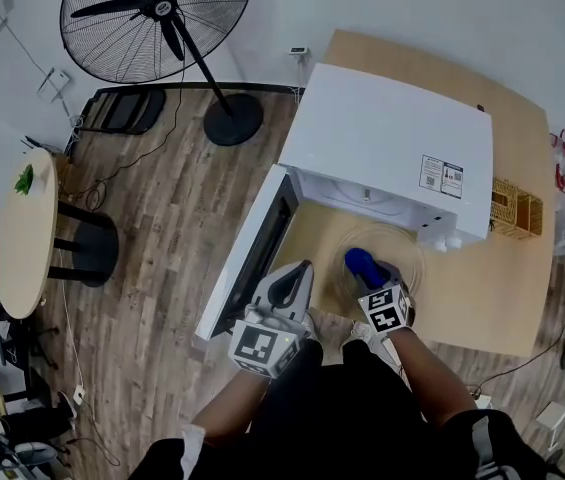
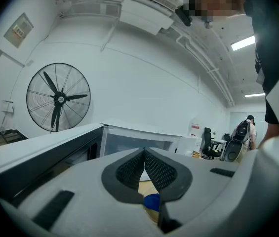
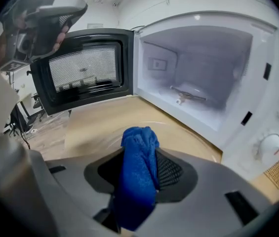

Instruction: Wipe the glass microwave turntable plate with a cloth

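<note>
The glass turntable plate (image 1: 404, 251) lies on the wooden table (image 1: 492, 303) in front of the open microwave (image 1: 392, 138). My right gripper (image 1: 367, 273) is shut on a bunched blue cloth (image 1: 360, 262), which rests over the plate's near left part. In the right gripper view the blue cloth (image 3: 137, 149) stands up between the jaws of the right gripper (image 3: 139, 157), with the clear plate (image 3: 97, 132) beneath. My left gripper (image 1: 297, 273) hovers left of the plate beside the door, apart from it. Its pads (image 2: 156, 169) meet; the left gripper (image 2: 144, 168) holds nothing.
The microwave door (image 1: 252, 253) swings open to the left, and the empty cavity (image 3: 198, 83) shows its roller hub. A wicker basket (image 1: 515, 208) sits right of the microwave. A standing fan (image 1: 157, 8) and a round side table (image 1: 22, 233) are on the floor at left.
</note>
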Motion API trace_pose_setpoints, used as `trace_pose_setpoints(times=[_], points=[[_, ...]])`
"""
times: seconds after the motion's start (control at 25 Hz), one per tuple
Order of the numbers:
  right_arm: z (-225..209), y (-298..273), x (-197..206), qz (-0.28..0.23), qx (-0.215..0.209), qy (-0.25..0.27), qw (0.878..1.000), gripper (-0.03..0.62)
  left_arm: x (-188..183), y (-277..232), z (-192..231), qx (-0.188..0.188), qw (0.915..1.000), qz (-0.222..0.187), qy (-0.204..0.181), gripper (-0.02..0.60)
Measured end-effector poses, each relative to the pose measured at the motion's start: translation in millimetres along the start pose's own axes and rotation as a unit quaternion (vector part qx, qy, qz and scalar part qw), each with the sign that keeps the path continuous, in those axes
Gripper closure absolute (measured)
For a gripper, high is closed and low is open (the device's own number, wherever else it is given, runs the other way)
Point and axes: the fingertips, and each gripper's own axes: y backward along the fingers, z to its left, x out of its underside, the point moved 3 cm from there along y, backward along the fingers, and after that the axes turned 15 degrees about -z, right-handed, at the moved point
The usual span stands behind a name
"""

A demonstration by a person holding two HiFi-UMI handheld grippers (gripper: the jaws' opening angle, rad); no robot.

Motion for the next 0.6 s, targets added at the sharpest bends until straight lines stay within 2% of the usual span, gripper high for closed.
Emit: trace_pose_setpoints(times=[0.6], points=[[-82, 34, 30, 0.017, 0.135, -0.038, 0.99, 0.436, 10, -8, -19, 0.017, 0.9998, 0.011, -0.002, 0.58]])
